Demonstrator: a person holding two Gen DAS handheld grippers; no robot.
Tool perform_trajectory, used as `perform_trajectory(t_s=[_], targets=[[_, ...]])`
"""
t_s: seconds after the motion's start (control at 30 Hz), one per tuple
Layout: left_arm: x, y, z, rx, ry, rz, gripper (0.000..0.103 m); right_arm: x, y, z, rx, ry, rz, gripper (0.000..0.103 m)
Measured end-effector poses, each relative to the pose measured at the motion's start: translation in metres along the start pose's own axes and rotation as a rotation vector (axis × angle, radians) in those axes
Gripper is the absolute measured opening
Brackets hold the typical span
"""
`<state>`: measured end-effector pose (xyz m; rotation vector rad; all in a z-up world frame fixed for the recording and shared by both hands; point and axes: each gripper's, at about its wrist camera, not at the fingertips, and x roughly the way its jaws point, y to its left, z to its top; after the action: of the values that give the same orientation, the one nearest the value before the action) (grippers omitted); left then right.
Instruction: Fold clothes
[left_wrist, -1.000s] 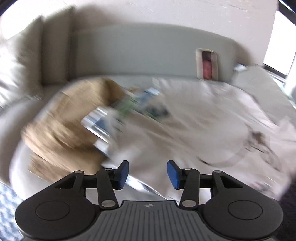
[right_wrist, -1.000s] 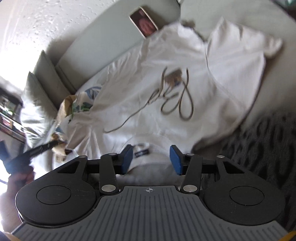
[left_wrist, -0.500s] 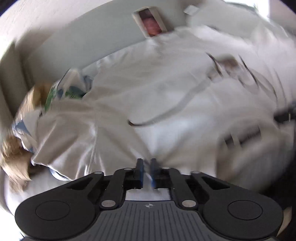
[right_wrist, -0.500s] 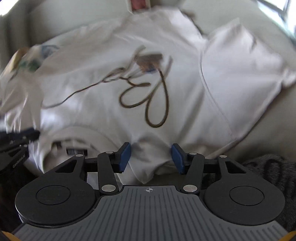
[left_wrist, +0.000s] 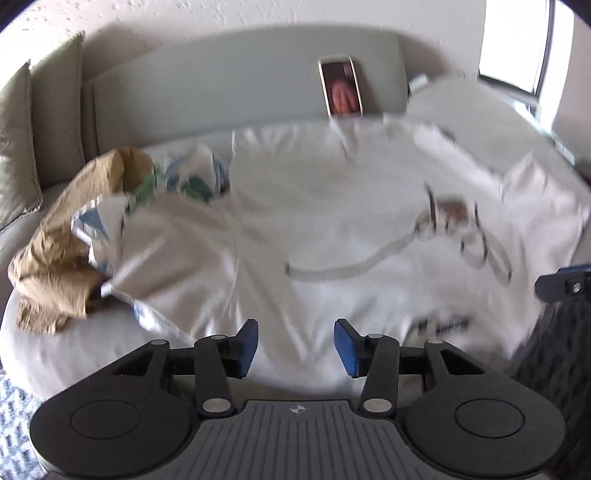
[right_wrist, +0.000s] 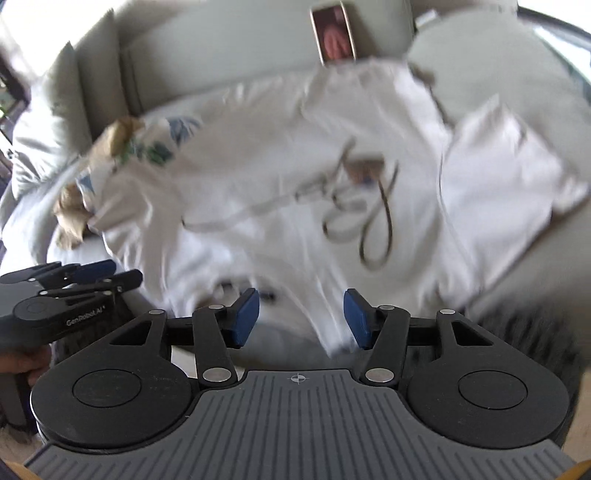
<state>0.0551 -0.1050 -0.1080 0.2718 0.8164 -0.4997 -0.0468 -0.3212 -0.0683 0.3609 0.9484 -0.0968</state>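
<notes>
A white T-shirt (left_wrist: 332, 221) with a looping script print lies spread face up on a grey sofa seat; it also shows in the right wrist view (right_wrist: 314, 192). My left gripper (left_wrist: 295, 347) is open and empty, over the shirt's near edge by the collar side. My right gripper (right_wrist: 301, 319) is open and empty, its jaws on either side of the shirt's near edge. The left gripper also shows at the left of the right wrist view (right_wrist: 107, 273). A fingertip of the right gripper shows at the right edge of the left wrist view (left_wrist: 565, 284).
A pile of other clothes, tan (left_wrist: 62, 236) and leaf-patterned (left_wrist: 184, 177), lies at the shirt's left. A phone (left_wrist: 340, 86) leans on the sofa back (left_wrist: 221, 92). Cushions (left_wrist: 22, 140) stand at far left. A dark rug (right_wrist: 546, 332) lies at the right.
My left gripper was shut half a second ago and is now open and pulled back from the shirt. The right gripper stayed open and shifted along the shirt's near edge.
</notes>
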Motion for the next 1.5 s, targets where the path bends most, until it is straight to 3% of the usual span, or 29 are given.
perform_trajectory(t_s=[0.13, 0.2, 0.23, 0.37, 0.47, 0.5, 0.6, 0.73, 0.87, 0.97, 1.07, 1.2, 1.37, 1.5], targets=[[0.021, -0.013, 0.029, -0.006, -0.022, 0.003, 0.045, 0.007, 0.01, 0.034, 0.025, -0.056, 0.005, 0.049], [0.043, -0.013, 0.04, -0.02, 0.02, 0.006, 0.045, 0.021, 0.012, 0.048, 0.009, -0.062, -0.018, 0.028], [0.057, -0.015, 0.044, -0.024, 0.05, 0.016, 0.045, 0.029, 0.012, 0.055, 0.003, -0.061, -0.031, 0.026], [0.107, -0.015, 0.034, -0.026, 0.235, 0.048, 0.042, 0.083, 0.0, 0.062, 0.055, 0.032, -0.112, 0.03], [0.089, -0.015, 0.019, 0.034, 0.221, -0.002, 0.043, 0.114, -0.016, 0.045, 0.087, 0.15, -0.129, 0.037], [0.08, -0.012, 0.015, 0.043, 0.229, -0.028, 0.043, 0.11, -0.018, 0.037, 0.076, 0.135, -0.112, 0.037], [0.051, 0.003, 0.007, 0.006, 0.283, -0.089, 0.043, 0.087, -0.019, 0.027, 0.052, 0.226, -0.05, 0.039], [-0.005, 0.009, 0.017, 0.028, 0.164, -0.065, 0.047, 0.022, -0.017, 0.033, 0.067, 0.168, 0.071, 0.038], [-0.052, 0.011, 0.053, -0.025, 0.004, -0.08, 0.057, -0.044, 0.001, 0.059, 0.013, -0.031, 0.102, 0.05], [-0.059, 0.007, 0.081, -0.045, -0.071, -0.082, 0.07, -0.069, 0.012, 0.087, -0.022, -0.108, 0.124, 0.052], [-0.037, 0.003, 0.11, -0.074, -0.045, -0.069, 0.072, -0.076, 0.021, 0.114, -0.051, -0.148, 0.071, 0.052], [0.011, 0.005, 0.142, -0.136, 0.056, -0.04, 0.073, -0.067, 0.023, 0.149, -0.072, -0.149, -0.009, 0.052], [0.077, 0.008, 0.164, -0.157, 0.098, 0.025, 0.075, -0.02, -0.004, 0.204, -0.041, -0.107, -0.114, 0.058], [0.143, 0.004, 0.172, -0.151, 0.162, 0.009, 0.075, 0.052, -0.053, 0.239, 0.093, -0.06, -0.236, 0.058]])
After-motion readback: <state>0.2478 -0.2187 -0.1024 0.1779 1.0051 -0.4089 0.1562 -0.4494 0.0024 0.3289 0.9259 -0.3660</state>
